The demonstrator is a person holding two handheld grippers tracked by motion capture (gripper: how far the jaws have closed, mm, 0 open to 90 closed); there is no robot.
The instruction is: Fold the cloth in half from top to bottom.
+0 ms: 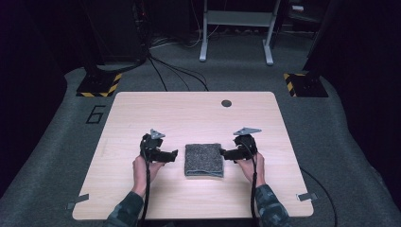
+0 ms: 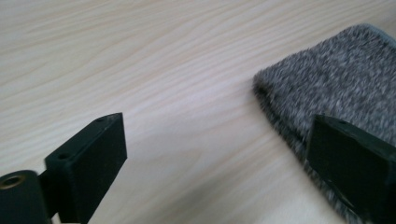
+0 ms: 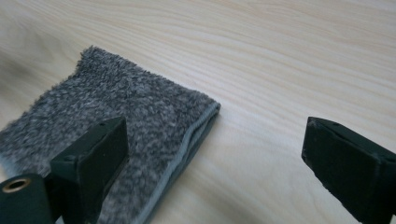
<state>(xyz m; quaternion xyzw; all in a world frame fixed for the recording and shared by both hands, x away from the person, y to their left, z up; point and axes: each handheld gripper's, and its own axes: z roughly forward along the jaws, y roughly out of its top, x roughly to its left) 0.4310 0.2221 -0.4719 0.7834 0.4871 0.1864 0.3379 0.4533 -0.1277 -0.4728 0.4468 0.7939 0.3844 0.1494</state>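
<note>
A folded grey fuzzy cloth lies flat in the middle of the wooden table. My left gripper hovers just off the cloth's left edge, jaws wide apart and empty. In the left gripper view the cloth sits behind the right jaw. My right gripper hovers at the cloth's right edge, also open with nothing between the jaws. In the right gripper view the folded cloth lies behind the left jaw, its stitched edge facing the gap.
A small round dark grommet sits near the table's far edge. Beyond the table are floor cables, a white frame and two stand bases with yellow-black stripes. Tape tabs mark the near corners.
</note>
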